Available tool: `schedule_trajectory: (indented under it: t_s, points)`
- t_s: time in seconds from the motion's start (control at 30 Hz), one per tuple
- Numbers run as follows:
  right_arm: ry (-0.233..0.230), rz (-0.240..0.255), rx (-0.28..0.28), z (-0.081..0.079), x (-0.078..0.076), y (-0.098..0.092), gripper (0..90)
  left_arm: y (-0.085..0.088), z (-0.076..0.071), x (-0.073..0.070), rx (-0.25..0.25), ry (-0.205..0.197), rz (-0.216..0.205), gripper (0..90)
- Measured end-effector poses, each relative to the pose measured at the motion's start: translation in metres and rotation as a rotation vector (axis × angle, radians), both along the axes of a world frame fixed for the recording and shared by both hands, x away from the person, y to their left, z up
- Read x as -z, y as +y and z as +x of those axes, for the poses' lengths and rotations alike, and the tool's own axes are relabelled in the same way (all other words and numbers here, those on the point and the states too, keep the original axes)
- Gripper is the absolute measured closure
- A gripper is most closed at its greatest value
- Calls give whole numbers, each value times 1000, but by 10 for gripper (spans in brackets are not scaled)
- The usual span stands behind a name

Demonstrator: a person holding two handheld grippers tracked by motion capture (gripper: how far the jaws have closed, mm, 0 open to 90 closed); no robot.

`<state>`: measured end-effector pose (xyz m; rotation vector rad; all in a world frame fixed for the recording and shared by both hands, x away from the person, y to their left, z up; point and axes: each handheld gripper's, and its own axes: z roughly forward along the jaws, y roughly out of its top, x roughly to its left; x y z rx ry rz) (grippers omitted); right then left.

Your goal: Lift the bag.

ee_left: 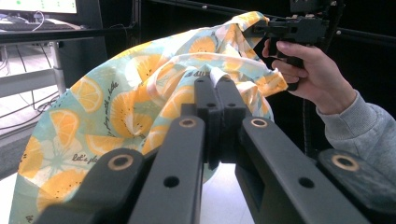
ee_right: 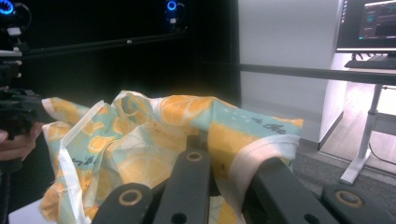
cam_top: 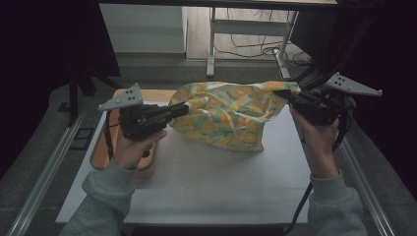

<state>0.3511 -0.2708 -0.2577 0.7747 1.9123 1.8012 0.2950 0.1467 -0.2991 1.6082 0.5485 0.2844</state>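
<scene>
a: where is the cloth (cam_top: 227, 114) right now?

b: it hangs between the two grippers, above the white board (cam_top: 206, 182) on the table. its lower edge comes down to the board or just short of it; i cannot tell which. it is a mint fabric printed with orange slices.

a: how does the left gripper (cam_top: 184, 108) have it?

b: pinched. in the left gripper view the two black jaws stand closed together with a white hemmed edge of the cloth (ee_left: 140, 102) caught right at their tips, and the fabric billows out to the left and above them.

a: and the right gripper (cam_top: 284, 93)?

b: also clamped on the cloth. in the high view its tips bite the upper right corner of the fabric. in the right gripper view the cloth (ee_right: 187, 126) drapes over the closed jaws, a white border strip folding down across them.

a: anything else nearby?

b: an orange tray (cam_top: 101, 156) sits under the left hand (cam_top: 132, 147), at the left edge of the board. the right hand (cam_top: 317, 135) holds its gripper at about the same height.
</scene>
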Motion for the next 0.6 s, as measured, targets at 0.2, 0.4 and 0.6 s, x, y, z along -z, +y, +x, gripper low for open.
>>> schedule_trajectory:
  t_s: [0.2,0.4,0.6]
  points:
    - [48,-56,66,26,13,4,895,-13,27,9,-47,30,39,891]
    - [180,-165,110,61,63,10,894,-22,68,48,-111,141,140,890]
    - [299,-198,119,87,114,11,894,-23,92,92,-119,258,186,889]
